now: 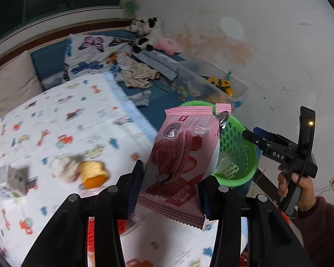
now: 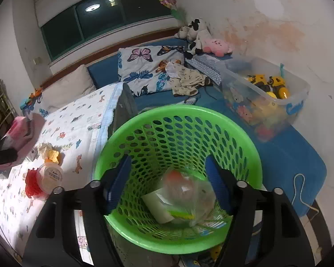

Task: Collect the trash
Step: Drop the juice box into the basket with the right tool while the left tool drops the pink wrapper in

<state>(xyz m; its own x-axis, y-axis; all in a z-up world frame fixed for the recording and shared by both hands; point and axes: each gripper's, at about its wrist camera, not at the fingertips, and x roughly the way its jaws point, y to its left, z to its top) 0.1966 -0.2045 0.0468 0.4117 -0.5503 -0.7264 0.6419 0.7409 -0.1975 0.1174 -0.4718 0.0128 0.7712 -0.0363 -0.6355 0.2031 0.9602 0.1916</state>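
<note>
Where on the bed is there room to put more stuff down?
The printed quilt is bare between the crumpled tissue and its blue edge. Blue mattress is bare between the green basket and the toy bin. It is crowded near the round tub and by the clothes.
</note>
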